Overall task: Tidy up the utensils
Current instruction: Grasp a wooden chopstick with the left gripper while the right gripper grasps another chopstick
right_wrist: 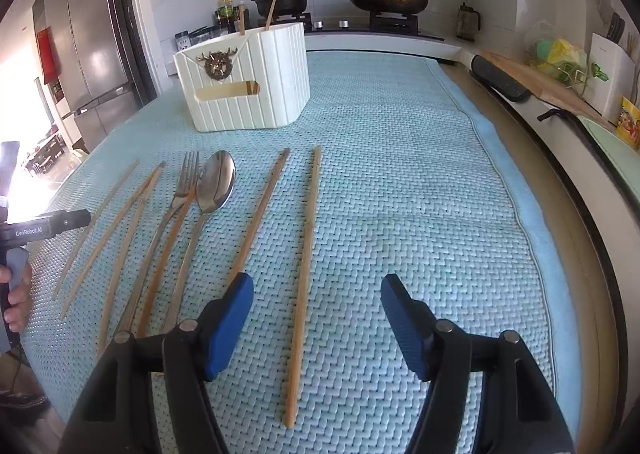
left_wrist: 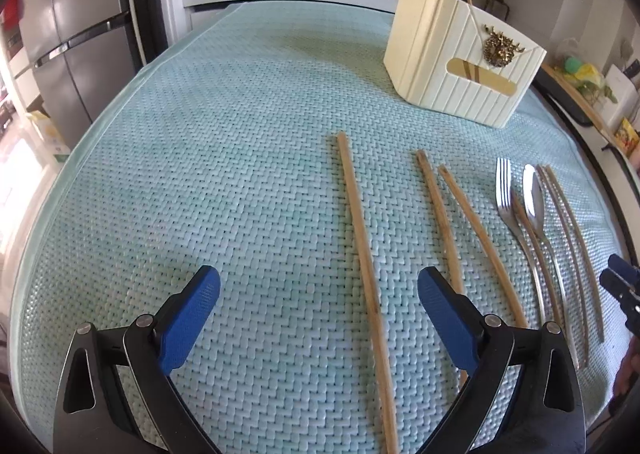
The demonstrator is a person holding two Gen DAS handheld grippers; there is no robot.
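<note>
Right wrist view: both grippers gape empty, chopsticks (right_wrist: 302,286) before the cream holder (right_wrist: 244,86)

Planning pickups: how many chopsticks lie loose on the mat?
6 chopsticks: three left of the fork, one between fork and spoon, two right of the spoon. None appear hidden.

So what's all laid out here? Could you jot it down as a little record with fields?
surface: woven light-blue mat
holder: white ribbed utensil box, upright, two chopsticks already standing in it
loose chopsticks: several lying on the mat, one between the right gripper's fingers
metal cutlery: fork and spoon, side by side
left gripper: open, holding nothing
right gripper: open, holding nothing
</note>
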